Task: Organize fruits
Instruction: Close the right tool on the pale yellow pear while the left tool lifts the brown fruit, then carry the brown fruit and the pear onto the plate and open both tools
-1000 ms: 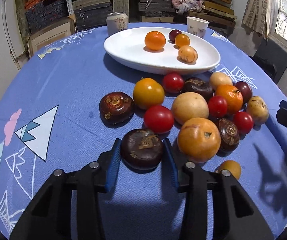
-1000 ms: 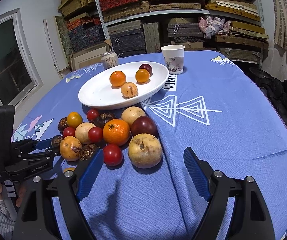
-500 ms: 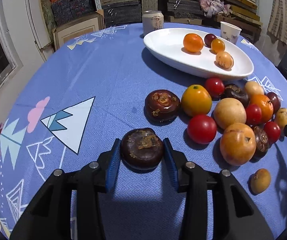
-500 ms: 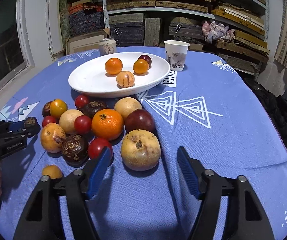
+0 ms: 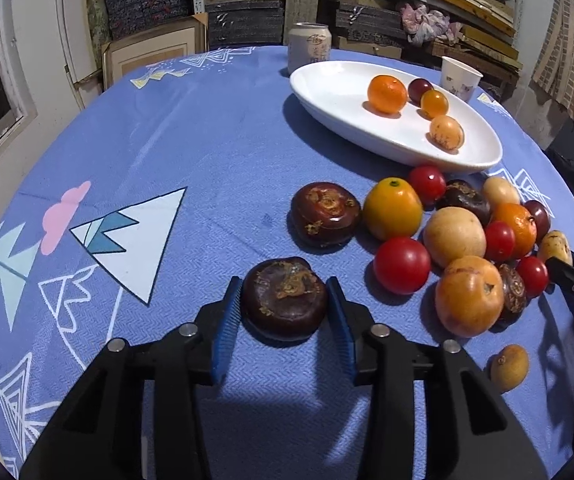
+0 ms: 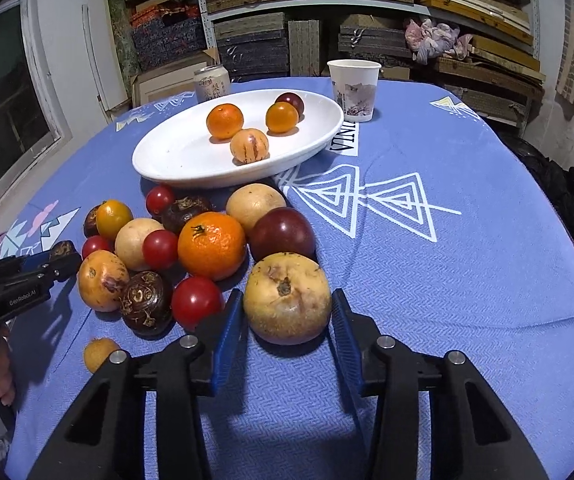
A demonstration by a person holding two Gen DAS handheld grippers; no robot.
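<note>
My left gripper (image 5: 284, 292) is shut on a dark brown round fruit (image 5: 285, 300), low over the blue cloth and left of the fruit pile (image 5: 463, 236). The jaws of my right gripper (image 6: 287, 296) are closing, and their blue pads touch both sides of a pale yellow-brown fruit (image 6: 287, 298) at the pile's near right edge. A white oval plate (image 6: 175, 152) behind the pile holds several fruits, among them an orange (image 6: 225, 120). The left gripper (image 6: 61, 258) also shows at the left edge of the right wrist view.
A drinks can (image 6: 212, 82) and a paper cup (image 6: 354, 88) stand behind the plate (image 5: 327, 92). A small yellow fruit (image 5: 509, 368) lies apart, near the table's front. A person's hand (image 6: 1, 380) shows at the left. Stacked boxes fill shelves beyond the table.
My right gripper's jaws have come in from wide apart to the sides of the pale fruit. My left gripper has carried the dark fruit leftward, away from the pile.
</note>
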